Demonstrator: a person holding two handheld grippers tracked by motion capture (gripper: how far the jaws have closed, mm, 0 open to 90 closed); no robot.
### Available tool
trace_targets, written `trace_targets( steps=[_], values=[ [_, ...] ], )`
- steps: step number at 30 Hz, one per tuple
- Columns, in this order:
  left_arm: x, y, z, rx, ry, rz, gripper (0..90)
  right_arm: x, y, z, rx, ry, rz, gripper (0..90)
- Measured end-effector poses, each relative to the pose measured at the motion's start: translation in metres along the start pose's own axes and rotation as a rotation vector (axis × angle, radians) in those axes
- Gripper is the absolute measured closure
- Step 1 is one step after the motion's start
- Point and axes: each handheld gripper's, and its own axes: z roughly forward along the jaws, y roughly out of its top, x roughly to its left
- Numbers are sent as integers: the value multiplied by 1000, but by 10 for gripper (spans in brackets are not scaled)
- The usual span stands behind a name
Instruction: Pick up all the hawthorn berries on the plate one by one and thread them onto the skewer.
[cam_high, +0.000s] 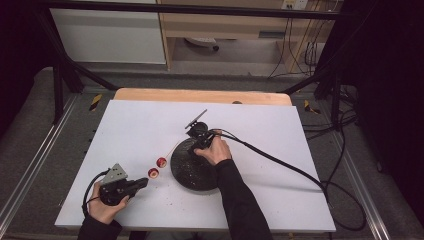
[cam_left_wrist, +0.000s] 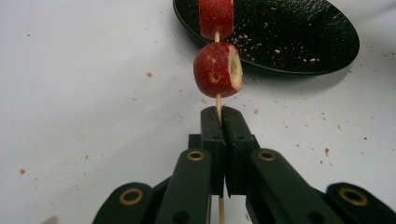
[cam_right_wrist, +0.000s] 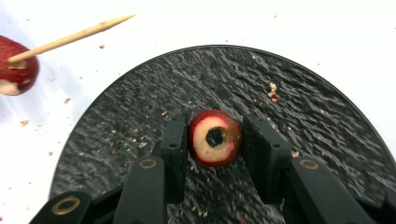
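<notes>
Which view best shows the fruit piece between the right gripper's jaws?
The right gripper view: the cored fruit piece sits large between the open jaws, over the black plate. In the high view, the right hand covers that spot. The left gripper view shows other pieces.

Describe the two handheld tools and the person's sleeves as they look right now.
Both are black two-jaw units with flat rectangular pads and brass-ringed pivot holes. The left tool carries a grey three-cornered plate on top, and a black cable loops behind it. The right tool has a thin flat grey plate and trails a thick black cable across the white table. Both sleeves are black; the right sleeve is long.
</notes>
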Motion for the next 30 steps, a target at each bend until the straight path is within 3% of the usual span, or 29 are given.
trace_targets(
  steps=[7,12,30],
  values=[
    [-1,1,0,-3,0,3,880,3,-5,-16,-17,-3,8,627],
    [-2,1,0,-5,0,5,880,2,-14,-25,-36,-2,50,627],
    [-11,4,4,-16,4,22,880,-4,-68,-44,-274,60,174,628]
  ],
)
